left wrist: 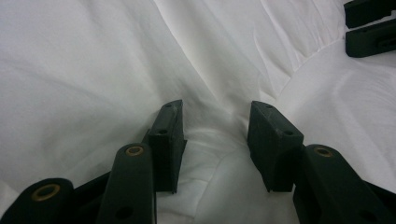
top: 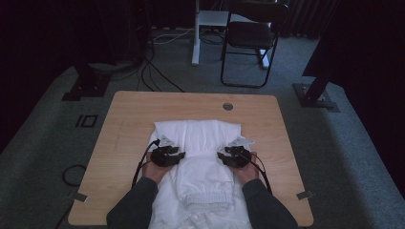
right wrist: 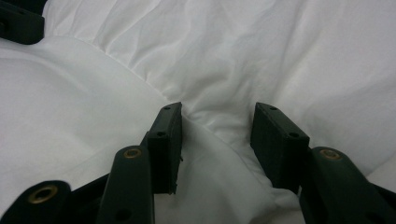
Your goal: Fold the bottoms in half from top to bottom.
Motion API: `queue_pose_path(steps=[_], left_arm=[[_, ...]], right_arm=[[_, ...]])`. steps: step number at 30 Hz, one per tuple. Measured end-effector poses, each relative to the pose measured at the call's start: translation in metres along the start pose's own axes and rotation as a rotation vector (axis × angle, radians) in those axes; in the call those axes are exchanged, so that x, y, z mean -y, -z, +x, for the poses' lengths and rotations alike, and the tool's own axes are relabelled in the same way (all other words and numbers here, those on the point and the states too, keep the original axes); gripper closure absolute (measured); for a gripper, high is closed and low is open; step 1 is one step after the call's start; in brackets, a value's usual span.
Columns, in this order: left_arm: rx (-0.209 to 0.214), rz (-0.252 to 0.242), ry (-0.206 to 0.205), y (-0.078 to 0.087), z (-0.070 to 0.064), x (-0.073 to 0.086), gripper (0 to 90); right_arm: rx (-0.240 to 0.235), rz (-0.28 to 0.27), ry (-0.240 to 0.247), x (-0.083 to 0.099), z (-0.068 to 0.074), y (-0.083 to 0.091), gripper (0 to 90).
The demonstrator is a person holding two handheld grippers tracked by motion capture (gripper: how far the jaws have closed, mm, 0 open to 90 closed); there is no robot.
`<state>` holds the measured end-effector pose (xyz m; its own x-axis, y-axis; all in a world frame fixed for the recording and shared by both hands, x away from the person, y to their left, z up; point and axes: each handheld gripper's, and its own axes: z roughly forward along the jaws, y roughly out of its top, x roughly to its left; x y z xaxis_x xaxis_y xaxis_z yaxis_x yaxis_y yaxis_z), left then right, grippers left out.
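A white garment (top: 200, 136) lies spread across the middle of the wooden table (top: 129, 119), with a folded-over panel ending in a ribbed hem (top: 206, 200) near the front edge. My left gripper (top: 179, 155) rests on the garment's left side, my right gripper (top: 221, 156) on its right side, tips pointing toward each other. In the left gripper view, the left gripper (left wrist: 215, 112) is open with a raised fold of the white cloth (left wrist: 219, 154) between its jaws. In the right gripper view, the right gripper (right wrist: 217, 112) is open astride a cloth ridge (right wrist: 210, 154).
A round cable hole (top: 228, 106) sits near the table's far edge. Beyond the table stand a black folding chair (top: 253, 36), a white desk leg (top: 195, 43) and two black stand bases (top: 86, 86) (top: 315, 95). Cables (top: 153, 71) trail over the grey carpet.
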<state>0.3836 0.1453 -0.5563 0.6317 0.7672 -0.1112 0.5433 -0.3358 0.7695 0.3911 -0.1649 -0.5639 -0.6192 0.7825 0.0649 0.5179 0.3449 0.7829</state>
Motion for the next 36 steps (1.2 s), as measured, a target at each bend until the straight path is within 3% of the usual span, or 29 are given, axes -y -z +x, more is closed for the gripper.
queue_pose_path(steps=[7, 11, 12, 13, 14, 15, 16, 18, 19, 20, 21, 23, 25, 27, 32, 36], left_arm=[[-0.019, 0.006, 0.005, 0.011, -0.016, 0.012, 56.1], [-0.010, 0.020, 0.006, 0.020, -0.015, 0.010, 55.8], [-0.025, -0.001, 0.002, 0.025, -0.013, 0.006, 55.8], [-0.069, -0.054, 0.004, 0.035, -0.003, -0.004, 54.6], [-0.069, -0.054, 0.004, 0.035, -0.003, -0.004, 52.0], [-0.100, -0.091, 0.040, 0.045, 0.013, -0.018, 51.2], [-0.100, -0.091, 0.040, 0.045, 0.013, -0.018, 49.4], [-0.158, -0.112, 0.075, 0.049, 0.031, -0.030, 47.0], [-0.188, -0.113, 0.099, 0.049, 0.041, -0.036, 39.1], [-0.210, -0.112, 0.135, 0.048, 0.051, -0.040, 39.1], [-0.190, -0.101, 0.199, 0.041, 0.069, -0.046, 30.2], [-0.190, -0.101, 0.199, 0.041, 0.069, -0.046, 28.3], [-0.216, -0.032, 0.197, 0.023, 0.081, -0.046, 27.6], [-0.243, 0.026, 0.222, 0.007, 0.089, -0.039, 25.4], [-0.285, 0.059, 0.225, -0.002, 0.097, -0.032, 22.8], [-0.287, 0.066, 0.229, -0.004, 0.102, -0.029, 23.0]], right_arm=[[-0.022, 0.007, 0.012, 0.006, 0.007, 0.007, 52.8], [-0.033, 0.007, 0.018, 0.007, 0.009, 0.008, 52.8], [-0.033, 0.007, 0.018, 0.007, 0.009, 0.008, 52.8], [-0.031, 0.005, 0.018, 0.007, 0.009, 0.008, 52.8], [-0.031, 0.005, 0.018, 0.007, 0.009, 0.008, 52.8], [-0.033, 0.004, 0.019, 0.007, 0.009, 0.008, 52.8], [-0.033, 0.004, 0.019, 0.007, 0.009, 0.008, 52.8], [-0.032, 0.004, 0.019, 0.008, 0.009, 0.008, 52.9], [-0.029, 0.004, 0.020, 0.008, 0.009, 0.008, 52.8], [-0.029, 0.004, 0.020, 0.008, 0.009, 0.008, 52.8], [-0.029, 0.003, 0.020, 0.008, 0.010, 0.008, 52.9], [-0.028, 0.004, 0.021, 0.008, 0.010, 0.008, 52.9], [-0.027, 0.005, 0.023, 0.007, 0.010, 0.008, 52.8], [-0.027, 0.004, 0.024, 0.008, 0.010, 0.008, 52.8], [-0.027, 0.003, 0.023, 0.008, 0.010, 0.008, 52.8], [-0.027, 0.002, 0.024, 0.008, 0.010, 0.008, 52.8]])
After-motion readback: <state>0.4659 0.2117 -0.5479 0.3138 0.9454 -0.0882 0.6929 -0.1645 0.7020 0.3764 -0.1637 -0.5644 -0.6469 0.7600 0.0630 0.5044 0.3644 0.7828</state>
